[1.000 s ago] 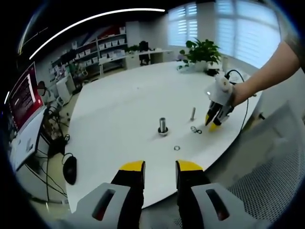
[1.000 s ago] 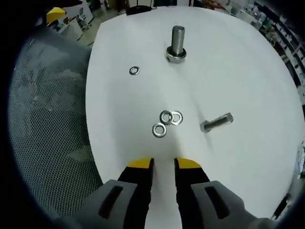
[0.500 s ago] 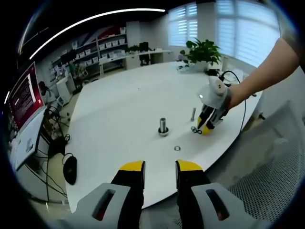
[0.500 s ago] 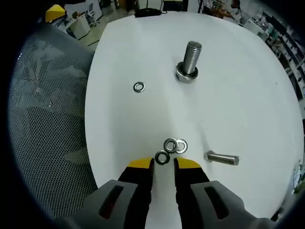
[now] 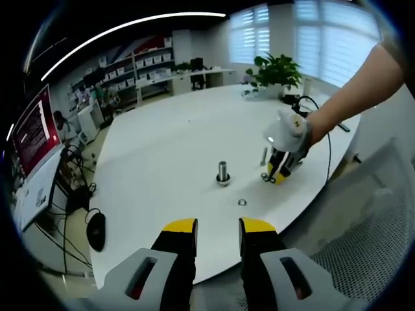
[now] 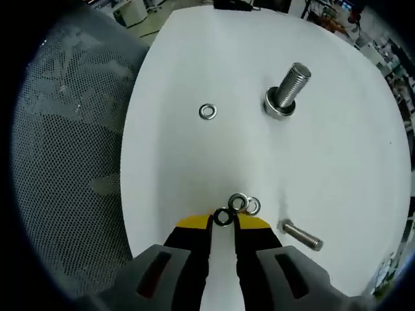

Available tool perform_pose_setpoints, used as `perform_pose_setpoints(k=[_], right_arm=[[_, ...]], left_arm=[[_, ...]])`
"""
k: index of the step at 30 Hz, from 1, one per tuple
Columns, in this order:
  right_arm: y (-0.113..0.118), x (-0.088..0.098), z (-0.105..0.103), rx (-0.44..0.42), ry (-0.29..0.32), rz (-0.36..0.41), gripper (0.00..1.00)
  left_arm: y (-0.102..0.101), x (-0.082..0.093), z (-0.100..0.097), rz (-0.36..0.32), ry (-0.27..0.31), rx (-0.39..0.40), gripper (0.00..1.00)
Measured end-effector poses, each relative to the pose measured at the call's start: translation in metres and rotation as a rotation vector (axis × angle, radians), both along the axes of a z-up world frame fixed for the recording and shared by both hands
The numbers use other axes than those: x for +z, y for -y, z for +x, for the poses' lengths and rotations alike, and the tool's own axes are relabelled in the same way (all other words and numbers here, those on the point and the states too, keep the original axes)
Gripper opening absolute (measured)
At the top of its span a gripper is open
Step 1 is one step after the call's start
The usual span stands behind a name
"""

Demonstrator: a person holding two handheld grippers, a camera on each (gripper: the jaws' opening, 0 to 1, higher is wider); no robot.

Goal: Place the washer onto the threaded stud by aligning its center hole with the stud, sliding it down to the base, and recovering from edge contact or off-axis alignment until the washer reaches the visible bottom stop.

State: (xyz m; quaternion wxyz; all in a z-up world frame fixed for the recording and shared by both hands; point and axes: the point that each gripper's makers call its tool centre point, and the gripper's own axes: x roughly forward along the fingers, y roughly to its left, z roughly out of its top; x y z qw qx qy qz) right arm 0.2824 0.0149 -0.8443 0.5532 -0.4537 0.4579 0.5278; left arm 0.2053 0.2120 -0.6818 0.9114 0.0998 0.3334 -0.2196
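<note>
The right gripper (image 6: 222, 223), jaws parted around the nearest washer (image 6: 222, 217) to pick it, sits near the threaded stud (image 6: 287, 92); the left gripper (image 5: 217, 228) hangs open.

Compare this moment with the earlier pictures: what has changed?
The right claw has come down onto the cluster of three washers; the nearest washer now sits between its tips, not visibly clamped. The left claw, upright stud, lone washer and loose bolt stayed put.

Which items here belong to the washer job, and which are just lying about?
In the job:
- upright threaded stud
- washer at the right gripper tips
- two neighbouring washers

Lying about:
- lone washer
- loose bolt
- potted plant
</note>
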Motion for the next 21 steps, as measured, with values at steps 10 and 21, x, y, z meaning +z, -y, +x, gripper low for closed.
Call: perform_pose_setpoints(k=[10, 21], right_arm=[[-0.0067, -0.0012, -0.0036, 0.077, 0.064, -0.102, 0.15], [-0.0007, 0.0012, -0.0023, -0.035, 0.028, 0.023, 0.14]], left_arm=[[-0.0003, -0.0016, -0.0011, 0.010, -0.007, -0.003, 0.23], [-0.0014, -0.0007, -0.0004, 0.009, -0.004, 0.004, 0.23]])
